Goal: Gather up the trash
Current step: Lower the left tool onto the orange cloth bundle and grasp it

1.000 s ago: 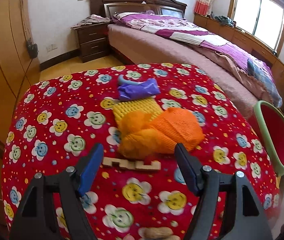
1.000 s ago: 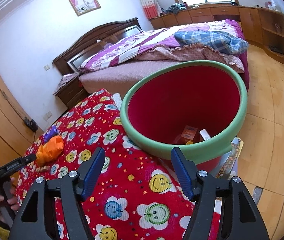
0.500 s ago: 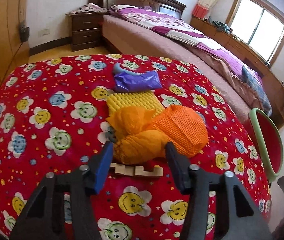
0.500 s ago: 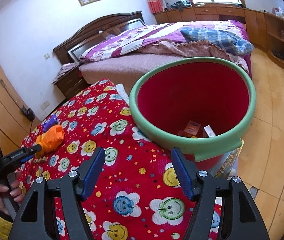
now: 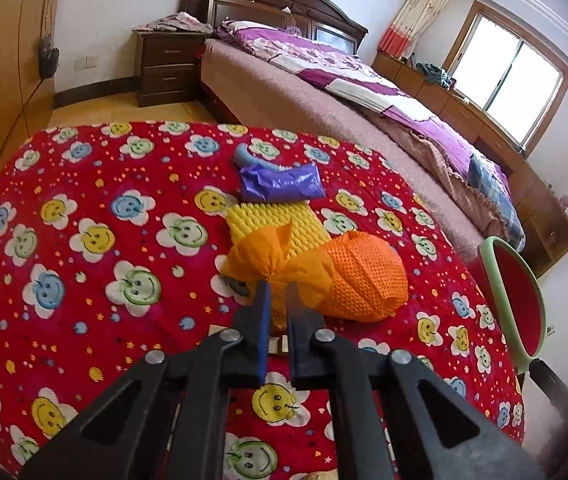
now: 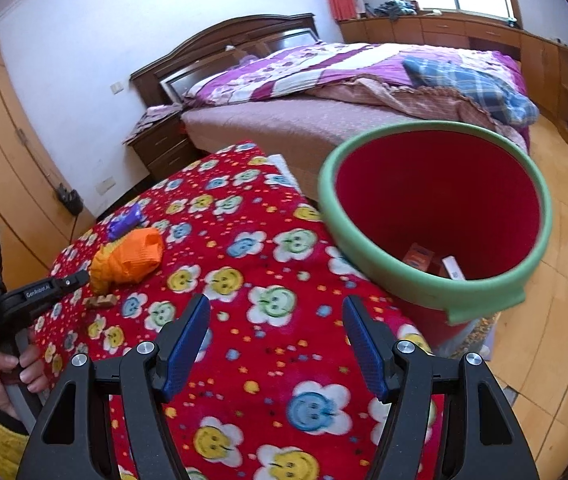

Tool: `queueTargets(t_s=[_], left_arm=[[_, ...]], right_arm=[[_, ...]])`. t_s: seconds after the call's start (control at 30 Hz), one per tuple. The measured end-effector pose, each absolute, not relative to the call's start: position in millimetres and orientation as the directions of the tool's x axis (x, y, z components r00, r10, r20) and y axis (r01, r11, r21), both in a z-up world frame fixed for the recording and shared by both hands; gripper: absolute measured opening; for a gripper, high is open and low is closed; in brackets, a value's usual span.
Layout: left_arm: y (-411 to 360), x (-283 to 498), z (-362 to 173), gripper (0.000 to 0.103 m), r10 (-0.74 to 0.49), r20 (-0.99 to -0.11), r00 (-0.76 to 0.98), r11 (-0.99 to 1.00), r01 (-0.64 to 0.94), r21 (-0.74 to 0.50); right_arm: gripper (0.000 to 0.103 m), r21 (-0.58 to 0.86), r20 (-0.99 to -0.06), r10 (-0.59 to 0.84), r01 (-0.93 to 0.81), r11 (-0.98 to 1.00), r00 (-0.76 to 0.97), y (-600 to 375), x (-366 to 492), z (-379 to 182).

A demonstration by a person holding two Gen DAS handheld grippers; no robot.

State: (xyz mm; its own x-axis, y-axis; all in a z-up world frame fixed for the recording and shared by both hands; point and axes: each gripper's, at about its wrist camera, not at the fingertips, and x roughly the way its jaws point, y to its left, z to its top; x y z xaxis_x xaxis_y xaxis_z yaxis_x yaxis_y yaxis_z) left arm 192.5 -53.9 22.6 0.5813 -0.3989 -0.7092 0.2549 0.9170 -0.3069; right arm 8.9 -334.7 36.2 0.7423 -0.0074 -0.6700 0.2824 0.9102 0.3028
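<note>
An orange mesh bag [image 5: 347,276] lies on the red flowered cloth [image 5: 84,264], on top of a yellow mesh piece [image 5: 268,216]. A purple plastic wrapper [image 5: 280,186] lies behind them. My left gripper [image 5: 278,292] is shut on the near, bunched end of the orange mesh bag; this shows from the side in the right wrist view [image 6: 84,278]. My right gripper [image 6: 276,316] is open and empty above the cloth, left of the red bin with a green rim [image 6: 415,276], which holds small cartons.
A small wooden piece [image 6: 100,301] lies on the cloth just under the left gripper. The bin stands off the table's right edge [image 5: 503,292]. A bed, a nightstand and wardrobes stand behind. The wooden floor lies to the right.
My left gripper has moved forward and closed its jaws on the near end of the orange mesh bag. My right gripper has drifted slightly, still open.
</note>
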Motion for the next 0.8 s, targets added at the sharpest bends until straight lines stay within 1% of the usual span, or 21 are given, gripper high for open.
queueTargets(t_s=[0.1, 0.13, 0.17, 0.2, 0.23, 0.27, 0.3, 0.37, 0.63, 0.7, 0.8], left_arm=[[-54.0, 191.9, 26.1, 0.006, -0.384, -0.712, 0.588, 0.923, 0.250, -0.291], [-55.0, 192.3, 26.6, 0.010, -0.377, -0.716, 0.588, 0.926, 0.249, -0.283], [-56.7, 192.9, 26.9, 0.020, -0.370, -0.720, 0.587, 0.929, 0.248, -0.275], [-58.7, 193.5, 27.0, 0.026, -0.364, -0.724, 0.587, 0.931, 0.245, -0.269], [-59.7, 193.8, 27.1, 0.041, -0.360, -0.724, 0.588, 0.933, 0.241, -0.268], [-61.0, 194.5, 26.9, 0.049, -0.362, -0.721, 0.591, 0.932, 0.239, -0.272], [-63.0, 195.9, 26.6, 0.051, -0.366, -0.716, 0.594, 0.931, 0.238, -0.278], [-66.8, 199.9, 24.4, 0.053, -0.364, -0.719, 0.592, 0.931, 0.233, -0.280], [-83.4, 219.7, -7.4, 0.052, -0.312, -0.796, 0.519, 0.950, 0.198, -0.243], [-83.3, 217.8, -8.7, 0.052, -0.300, -0.785, 0.542, 0.954, 0.193, -0.231], [-85.7, 218.3, -9.4, 0.052, -0.287, -0.795, 0.535, 0.957, 0.203, -0.208]], right_arm=[[0.070, 0.315, -0.665, 0.013, 0.264, 0.912, 0.747, -328.5, 13.9, 37.1], [0.070, 0.315, -0.664, 0.016, 0.261, 0.913, 0.747, -326.9, 14.7, 36.9], [0.070, 0.314, -0.665, 0.017, 0.259, 0.913, 0.746, -325.7, 15.2, 36.5], [0.070, 0.316, -0.667, 0.020, 0.258, 0.913, 0.745, -325.6, 15.6, 35.4], [0.070, 0.318, -0.668, 0.022, 0.259, 0.912, 0.744, -325.7, 15.8, 34.8], [0.070, 0.320, -0.668, 0.023, 0.260, 0.911, 0.743, -326.1, 15.8, 34.2], [0.070, 0.323, -0.669, 0.024, 0.262, 0.909, 0.743, -326.9, 15.5, 33.5], [0.070, 0.328, -0.667, 0.023, 0.266, 0.907, 0.744, -329.2, 14.0, 33.0], [0.070, 0.352, -0.659, 0.033, 0.269, 0.897, 0.752, -338.7, 11.0, 29.3], [0.070, 0.358, -0.659, 0.037, 0.270, 0.894, 0.752, -340.8, 10.6, 27.7], [0.070, 0.368, -0.658, 0.044, 0.270, 0.890, 0.751, -344.0, 10.3, 25.2]])
